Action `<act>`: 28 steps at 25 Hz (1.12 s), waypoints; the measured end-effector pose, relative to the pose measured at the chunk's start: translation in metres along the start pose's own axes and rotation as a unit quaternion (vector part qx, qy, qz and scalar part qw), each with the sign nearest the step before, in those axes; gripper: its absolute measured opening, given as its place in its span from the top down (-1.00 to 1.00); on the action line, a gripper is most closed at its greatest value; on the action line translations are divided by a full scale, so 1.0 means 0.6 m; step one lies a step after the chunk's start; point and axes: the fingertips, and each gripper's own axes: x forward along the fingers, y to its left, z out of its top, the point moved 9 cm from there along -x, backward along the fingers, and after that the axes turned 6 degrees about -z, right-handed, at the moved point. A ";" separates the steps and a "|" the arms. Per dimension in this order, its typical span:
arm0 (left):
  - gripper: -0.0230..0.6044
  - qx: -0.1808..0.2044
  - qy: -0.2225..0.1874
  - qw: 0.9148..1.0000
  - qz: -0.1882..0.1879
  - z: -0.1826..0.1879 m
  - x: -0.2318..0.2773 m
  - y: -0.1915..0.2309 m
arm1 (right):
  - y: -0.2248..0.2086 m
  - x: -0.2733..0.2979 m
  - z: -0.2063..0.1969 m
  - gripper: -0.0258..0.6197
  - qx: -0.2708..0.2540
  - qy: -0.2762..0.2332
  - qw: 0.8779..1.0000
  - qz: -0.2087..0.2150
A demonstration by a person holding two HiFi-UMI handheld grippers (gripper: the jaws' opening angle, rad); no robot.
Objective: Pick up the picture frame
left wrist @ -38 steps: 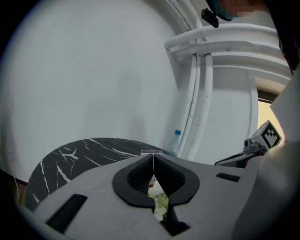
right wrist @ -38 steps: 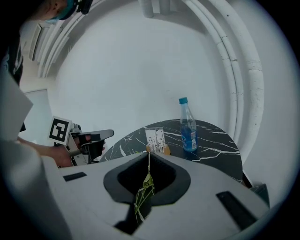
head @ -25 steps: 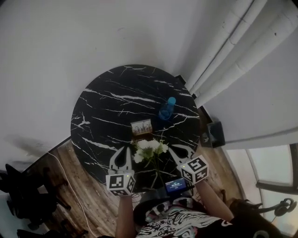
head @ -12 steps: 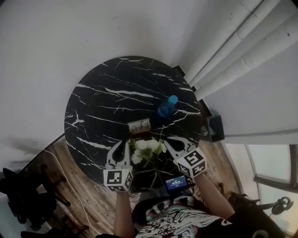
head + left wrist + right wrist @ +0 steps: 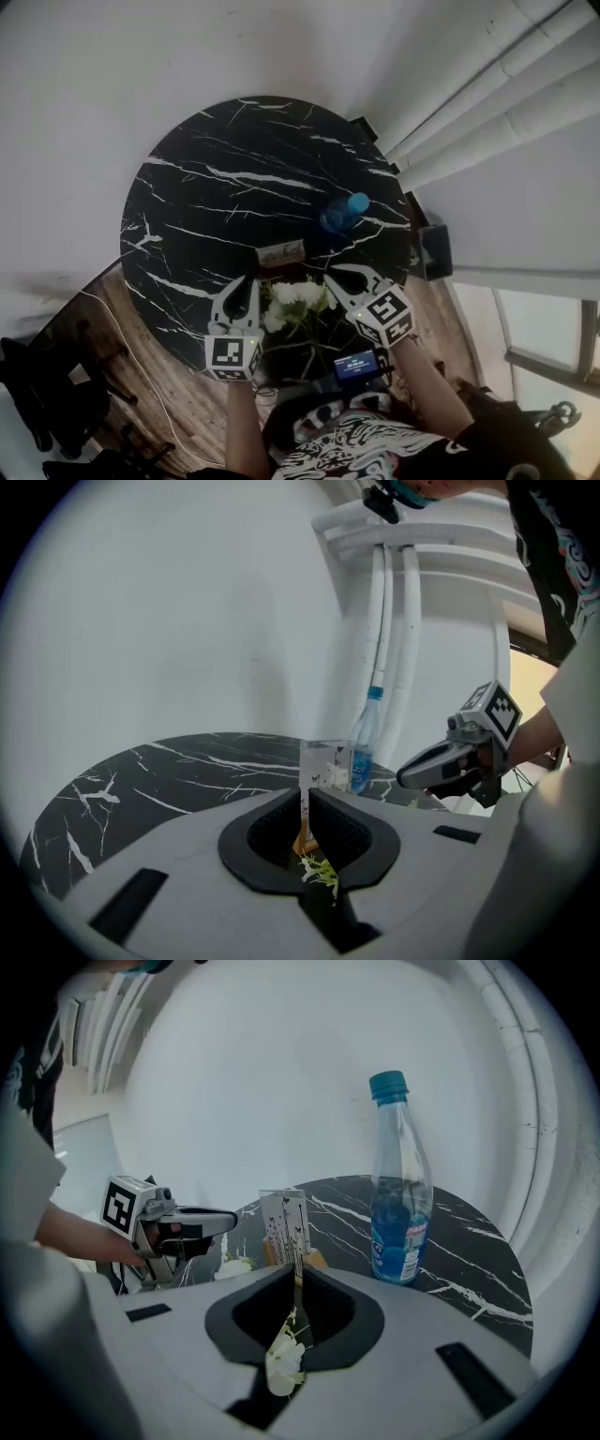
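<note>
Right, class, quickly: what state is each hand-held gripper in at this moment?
Left hand-held gripper: closed, holding nothing.
Right hand-held gripper: closed, holding nothing.

Head view steeply down over table (image 5: pixel 206 206); gripper views low, converging, share picture frame (image 5: pixel 323 764), bottle (image 5: pixel 365 747).

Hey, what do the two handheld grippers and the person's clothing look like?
Both the left gripper and right gripper are pale grey plastic with black-lined jaws, each carrying a white cube printed with black square markers. The person wears a black-and-white patterned top.
</note>
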 end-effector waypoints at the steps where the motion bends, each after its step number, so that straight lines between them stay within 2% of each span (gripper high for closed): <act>1: 0.87 -0.001 0.005 1.000 0.000 -0.003 0.004 0.003 | -0.003 0.005 0.000 0.86 -0.003 0.003 1.000 0.002; 5: 0.79 -0.012 0.016 1.000 -0.006 -0.011 0.020 0.013 | -0.016 0.024 -0.004 0.86 -0.002 0.011 1.000 0.013; 9: 0.64 0.003 0.034 0.999 -0.021 -0.018 0.039 0.024 | -0.027 0.043 -0.005 0.85 -0.009 0.015 1.000 0.017; 15: 0.40 0.000 0.046 0.998 -0.053 -0.030 0.064 0.036 | -0.031 0.079 -0.001 0.84 -0.048 0.033 0.998 0.022; 19: 0.31 0.015 0.073 0.994 -0.075 -0.040 0.081 0.036 | -0.025 0.100 0.007 0.60 -0.049 0.038 0.997 0.049; 21: 0.28 0.018 0.075 0.994 -0.081 -0.042 0.090 0.038 | -0.019 0.112 0.010 0.52 -0.070 0.044 0.995 0.055; 24: 0.28 0.020 0.076 0.993 -0.084 -0.044 0.100 0.040 | -0.015 0.123 0.010 0.48 -0.104 0.042 0.992 0.055; 28: 0.26 0.006 0.079 0.993 -0.087 -0.051 0.113 0.043 | -0.020 0.137 0.008 0.48 -0.109 0.040 0.992 0.056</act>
